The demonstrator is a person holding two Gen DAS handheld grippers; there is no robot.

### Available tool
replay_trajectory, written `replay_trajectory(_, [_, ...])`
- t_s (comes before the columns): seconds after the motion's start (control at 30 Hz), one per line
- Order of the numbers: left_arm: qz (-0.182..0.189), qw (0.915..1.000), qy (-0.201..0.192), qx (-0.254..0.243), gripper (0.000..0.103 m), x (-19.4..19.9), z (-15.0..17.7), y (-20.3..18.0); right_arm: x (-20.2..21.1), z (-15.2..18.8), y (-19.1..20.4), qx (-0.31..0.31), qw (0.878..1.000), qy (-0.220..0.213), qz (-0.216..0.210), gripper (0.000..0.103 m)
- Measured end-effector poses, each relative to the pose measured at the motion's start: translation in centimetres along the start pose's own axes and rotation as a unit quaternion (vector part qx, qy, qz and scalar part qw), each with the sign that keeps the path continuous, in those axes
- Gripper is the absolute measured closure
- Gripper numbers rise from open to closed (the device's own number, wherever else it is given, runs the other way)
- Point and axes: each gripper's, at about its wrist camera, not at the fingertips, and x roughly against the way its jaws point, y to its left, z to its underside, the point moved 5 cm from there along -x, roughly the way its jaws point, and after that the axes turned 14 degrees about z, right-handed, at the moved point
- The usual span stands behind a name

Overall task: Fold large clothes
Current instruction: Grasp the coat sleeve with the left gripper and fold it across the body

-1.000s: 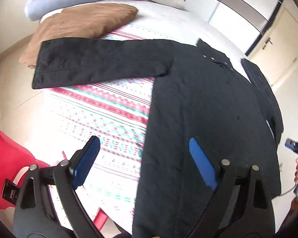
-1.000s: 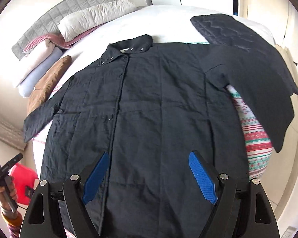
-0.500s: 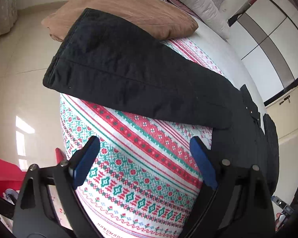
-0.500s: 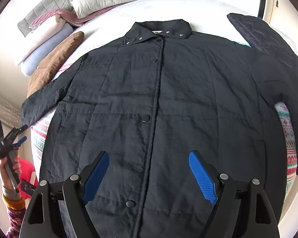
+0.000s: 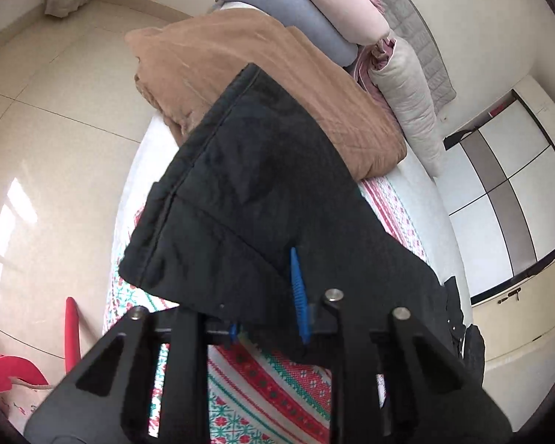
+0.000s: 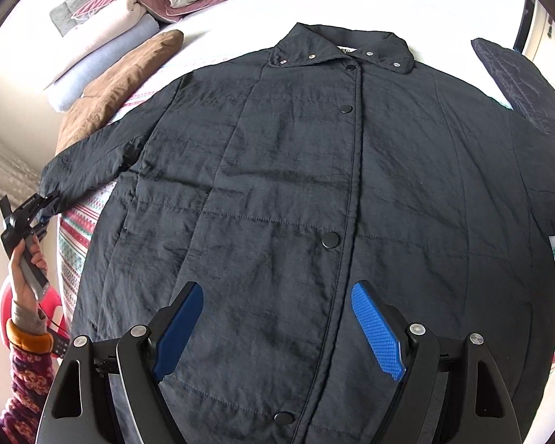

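A large black quilted coat (image 6: pixel 314 185) lies face up and buttoned on the bed, collar at the far end. Its left sleeve (image 5: pixel 248 199) reaches over the bed's edge onto a brown pillow. My left gripper (image 5: pixel 266 296) is shut on that sleeve near the cuff; it also shows in the right wrist view (image 6: pixel 37 207), held in a hand at the sleeve end. My right gripper (image 6: pixel 277 318) is open and empty, hovering over the coat's lower front. The right sleeve (image 6: pixel 529 118) lies out to the far right.
A patterned red, green and white blanket (image 5: pixel 277 381) covers the bed under the coat. A brown pillow (image 5: pixel 240 74) and stacked bedding (image 6: pixel 103 37) sit at the head end. A red stool (image 5: pixel 3 362) stands on the tiled floor. Wardrobe doors (image 5: pixel 499 185) are beyond the bed.
My left gripper moved left along the sleeve to the cuff and closed on it. My right gripper drew closer over the coat's front and stayed open.
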Motion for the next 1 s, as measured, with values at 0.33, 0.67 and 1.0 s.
replay_trajectory(0.33, [0.137, 0.9752, -0.073, -0.158, 0.093, 3.1, -4.1, -20.3, 1.0, -2.8, 0.5, 0.005, 1.000, -0.027, -0.011, 0.019])
replay_trajectory(0.67, [0.289, 0.9114, 0.073, -0.283, 0.093, -1.2, 7.3, -38.2, 1.6, -6.9, -3.3, -0.043, 0.997, -0.060, -0.027, 0.019])
replay_trajectory(1.0, [0.284, 0.7842, 0.336, -0.437, 0.043, -5.8, 26.6, -37.2, -1.1, -6.6, -10.4, -0.113, 0.992, -0.054, -0.023, 0.019])
